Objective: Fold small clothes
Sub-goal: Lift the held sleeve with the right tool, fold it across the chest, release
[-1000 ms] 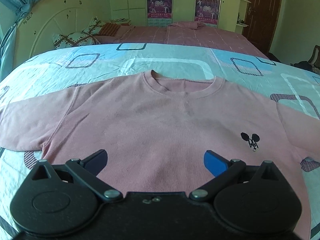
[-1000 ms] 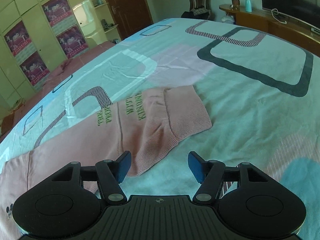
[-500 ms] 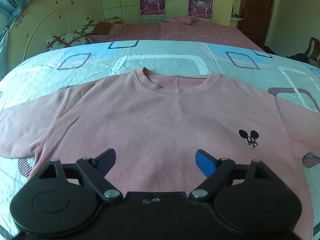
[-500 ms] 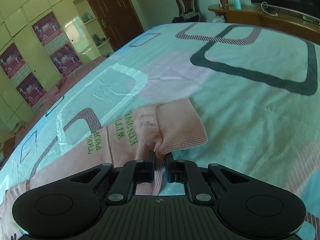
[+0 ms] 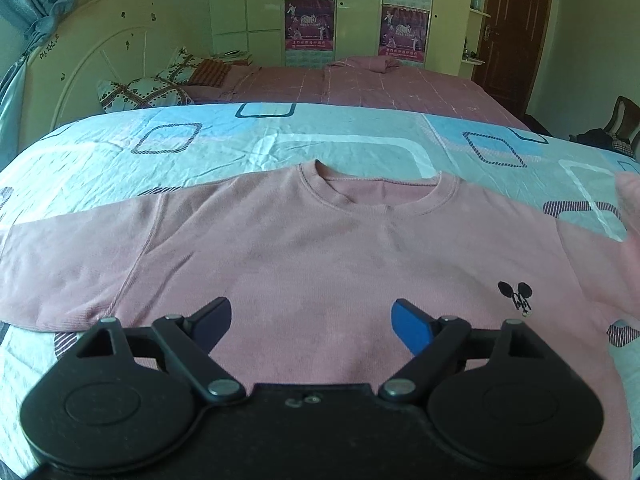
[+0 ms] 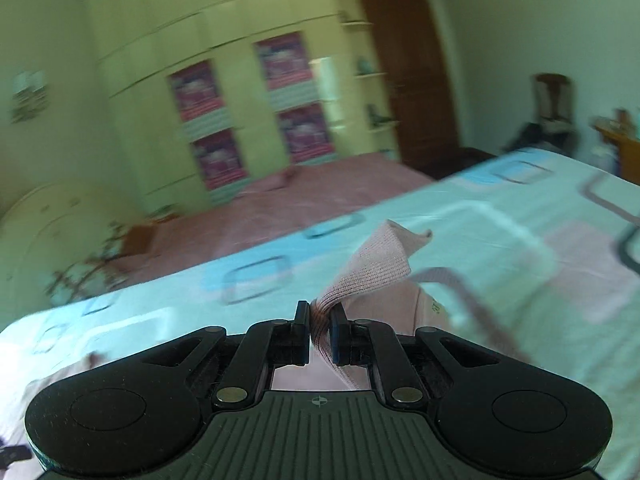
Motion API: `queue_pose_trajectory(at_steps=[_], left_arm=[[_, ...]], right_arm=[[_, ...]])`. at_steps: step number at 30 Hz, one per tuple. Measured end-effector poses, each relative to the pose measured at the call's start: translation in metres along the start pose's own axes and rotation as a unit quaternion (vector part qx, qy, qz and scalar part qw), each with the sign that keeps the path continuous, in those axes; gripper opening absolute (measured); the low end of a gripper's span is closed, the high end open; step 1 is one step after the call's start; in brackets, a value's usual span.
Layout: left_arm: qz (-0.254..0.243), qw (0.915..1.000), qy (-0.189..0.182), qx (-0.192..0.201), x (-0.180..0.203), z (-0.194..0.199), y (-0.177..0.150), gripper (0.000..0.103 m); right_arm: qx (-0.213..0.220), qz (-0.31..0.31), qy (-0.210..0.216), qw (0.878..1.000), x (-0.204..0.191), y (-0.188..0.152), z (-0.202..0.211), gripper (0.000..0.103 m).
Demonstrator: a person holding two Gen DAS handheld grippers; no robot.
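Note:
A small pink sweatshirt (image 5: pixel 320 256) lies face up on the patterned bedsheet (image 5: pixel 360 140), collar far, with a small black mouse-head emblem (image 5: pixel 516 294) on its chest. My left gripper (image 5: pixel 310 322) hovers open over the lower front of the shirt, nothing between its fingers. In the right wrist view my right gripper (image 6: pixel 320 314) is shut on the ribbed cuff of the pink sleeve (image 6: pixel 372 268), lifted above the bed; the cuff end sticks up beyond the pads. That raised sleeve shows as a blurred pink shape (image 5: pixel 630 200) at the right edge of the left wrist view.
A second bed with a pink cover (image 5: pixel 360 84) and pillows (image 5: pixel 140 94) lies beyond. Wardrobes with posters (image 5: pixel 310 20) line the far wall, beside a dark door (image 5: pixel 516 32). A chair (image 6: pixel 554 96) stands at the right.
My right gripper closed on the sleeve cuff, then lifted it off the bed and swung toward the shirt. My left gripper narrowed slightly and shifted a little over the shirt.

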State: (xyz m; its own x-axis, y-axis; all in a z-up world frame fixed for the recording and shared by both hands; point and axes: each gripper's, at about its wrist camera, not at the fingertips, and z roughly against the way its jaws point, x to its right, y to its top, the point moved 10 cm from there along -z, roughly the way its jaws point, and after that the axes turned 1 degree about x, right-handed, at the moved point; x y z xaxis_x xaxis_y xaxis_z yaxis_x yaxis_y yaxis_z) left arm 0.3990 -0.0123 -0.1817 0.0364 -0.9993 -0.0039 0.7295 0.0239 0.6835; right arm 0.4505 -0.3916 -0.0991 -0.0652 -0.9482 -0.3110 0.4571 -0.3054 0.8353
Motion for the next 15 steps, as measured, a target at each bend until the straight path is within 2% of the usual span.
queue_pose_trajectory(at_steps=[3, 6, 9, 13, 15], left_arm=[[0.014, 0.9999, 0.003, 0.0, -0.02, 0.001, 0.0, 0.086], [0.029, 0.9996, 0.004, -0.005, -0.038, 0.0, -0.003, 0.086], [0.04, 0.9992, -0.005, -0.006, -0.047, -0.001, -0.005, 0.086], [0.042, 0.9983, -0.039, -0.007, -0.041, -0.006, -0.005, 0.086], [0.046, 0.9968, -0.065, -0.012, -0.029, -0.009, -0.004, 0.087]], right_arm=[[-0.025, 0.03, 0.06, 0.997, -0.074, -0.022, -0.017, 0.009], [-0.07, 0.051, 0.107, 0.991, -0.137, -0.063, -0.039, 0.009], [-0.117, 0.068, 0.131, 0.982, -0.175, -0.106, -0.056, 0.009], [-0.164, 0.089, 0.141, 0.972, -0.197, -0.142, -0.069, 0.012], [-0.173, 0.092, 0.146, 0.97, -0.199, -0.148, -0.066, 0.037]])
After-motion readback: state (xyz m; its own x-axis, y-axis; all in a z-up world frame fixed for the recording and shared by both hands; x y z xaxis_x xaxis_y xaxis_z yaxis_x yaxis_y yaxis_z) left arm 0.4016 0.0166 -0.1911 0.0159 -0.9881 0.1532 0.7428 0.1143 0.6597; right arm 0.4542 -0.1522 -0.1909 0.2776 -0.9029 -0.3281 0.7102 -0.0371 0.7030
